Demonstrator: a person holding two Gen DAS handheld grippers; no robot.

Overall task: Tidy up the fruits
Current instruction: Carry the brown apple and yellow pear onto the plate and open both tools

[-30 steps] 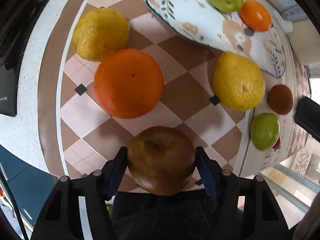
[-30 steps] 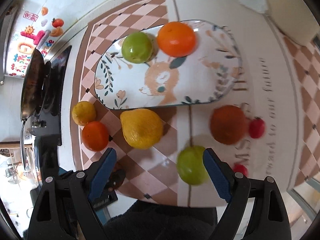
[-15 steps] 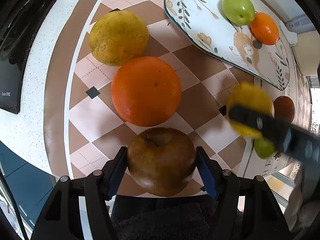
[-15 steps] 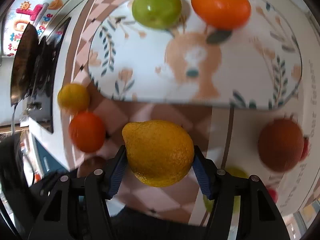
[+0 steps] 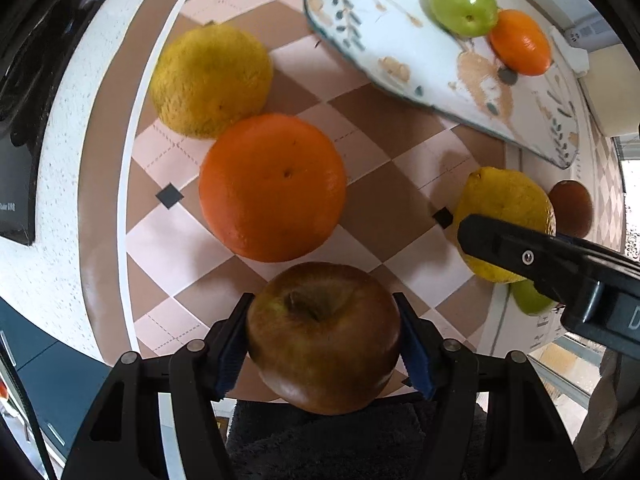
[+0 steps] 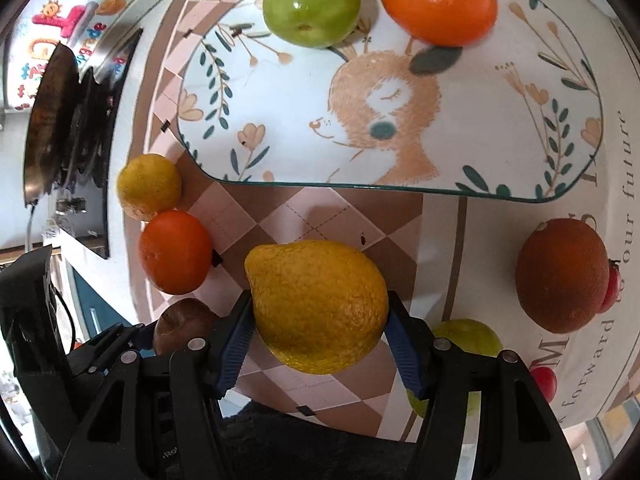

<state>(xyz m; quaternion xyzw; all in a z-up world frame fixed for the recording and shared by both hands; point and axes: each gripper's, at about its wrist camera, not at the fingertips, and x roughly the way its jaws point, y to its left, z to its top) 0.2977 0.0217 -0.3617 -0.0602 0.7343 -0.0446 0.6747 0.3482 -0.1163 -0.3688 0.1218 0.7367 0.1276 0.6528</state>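
Writing: cloth at right reads "our future" and "forward"; far-left wall letters too blurred to read.
Yellow citrus: far left on the checked part, touching the orange.
Orange: just near of the yellow citrus, just beyond the apple.
Apple: stem pit up, between the left gripper's pads.
Left gripper: blue pads clamped on the apple's sides.
Lemon: long axis runs far-left to near-right, pointed tip far-left, near of the tray.
Right gripper: pads pressed on the lemon's flanks, jaws about half apart.
Tray: far, deer print; green fruit and small orange side by side at its far edge.
Brown fruit: right, on the cloth, a red fruit touching it.
Green fruit near right: partly hidden behind the right finger.
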